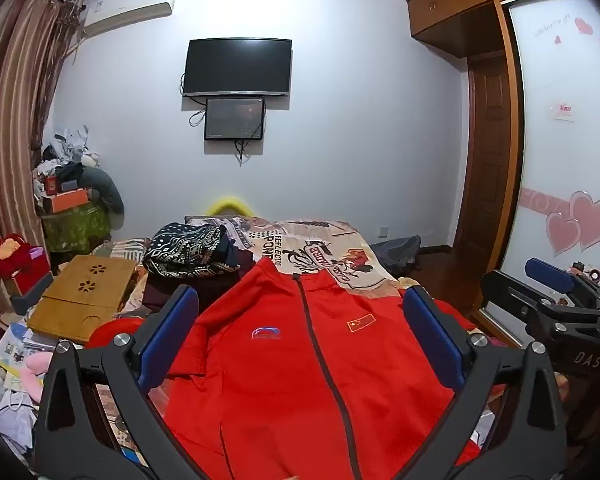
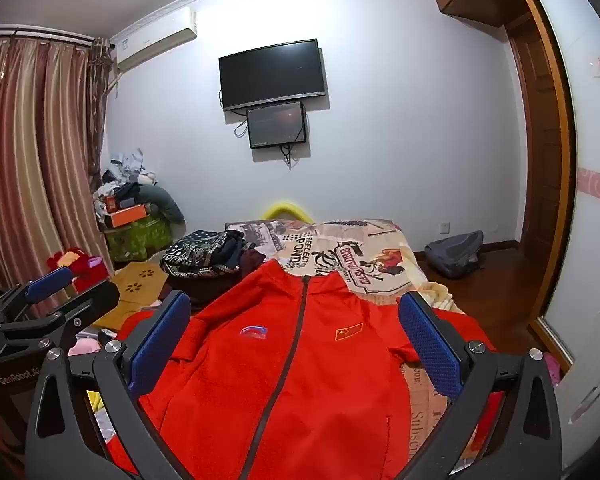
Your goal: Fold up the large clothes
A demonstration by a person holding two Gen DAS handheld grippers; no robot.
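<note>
Both tools hung side by side over the near end of the bed, tipped slightly downward. The left gripper (image 1: 300,328) had its blue pads spread as wide as they go, nothing between them. The right gripper (image 2: 296,332) stood the same, pads far apart and empty. Neither touched cloth. Held that way, I judged, to take in the whole garment before choosing corners.

The red jacket (image 1: 300,360) lay front up on the bed, zip closed, collar pointing away toward the far wall. It was spread mostly flat, probably so the folds could start from a clean shape. The sleeve on the left side looked already tucked in over the chest; the other sleeve reached out toward the bed's right edge. No fold of the body had been made yet, as far as I could judge.

Just beyond the collar, a pile of dark patterned clothes (image 1: 192,252) sat on the printed bedsheet (image 1: 324,248), likely waiting their turn or already done; I could not tell which. A wooden lap tray (image 1: 86,300) lay off to the left, clear of the work area.

Farther back, a television (image 1: 238,66) hung on the wall.
</note>
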